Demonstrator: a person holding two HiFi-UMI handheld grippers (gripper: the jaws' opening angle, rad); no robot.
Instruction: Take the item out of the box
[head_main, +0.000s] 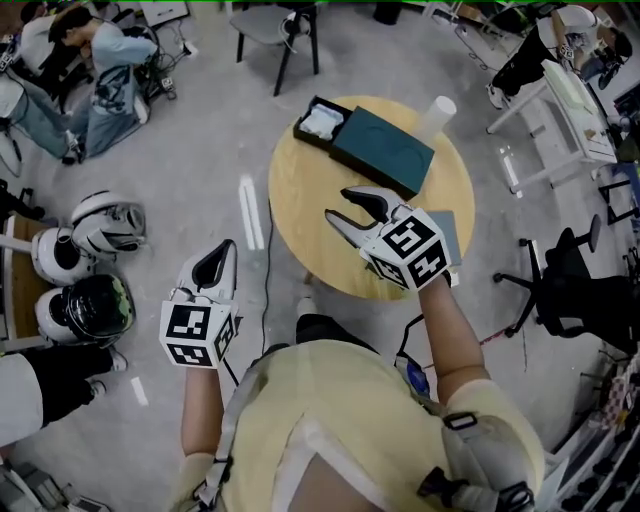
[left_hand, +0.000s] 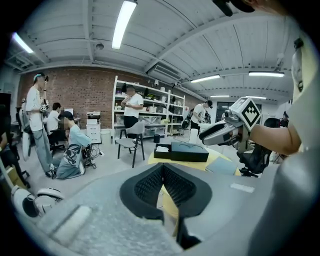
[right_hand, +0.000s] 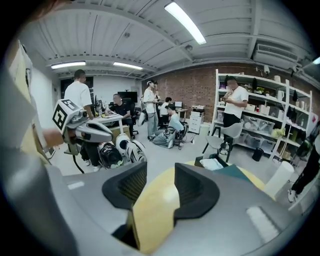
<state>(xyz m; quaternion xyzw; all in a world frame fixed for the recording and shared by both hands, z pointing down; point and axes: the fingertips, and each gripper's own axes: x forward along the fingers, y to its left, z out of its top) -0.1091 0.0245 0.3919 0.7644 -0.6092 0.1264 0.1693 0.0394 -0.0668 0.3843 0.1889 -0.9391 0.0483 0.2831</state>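
Left gripper (head_main: 222, 254): jaws together, empty, left of the round table (head_main: 292, 215). Right gripper (head_main: 338, 203): jaws apart, empty, above the table, just near of the box (head_main: 368, 145).

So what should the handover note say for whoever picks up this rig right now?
Left gripper: fingers shut, empty, off the table's left edge, over the floor.
Right gripper: fingers open, empty, above the round table, short of the box.
Box: on the table's far side. The teal lid covers most of it. The white item shows at the uncovered left end, inside the box.
Done: nothing has been lifted out.
Left: reach the box, probably shift the lid clear, then take the item out.
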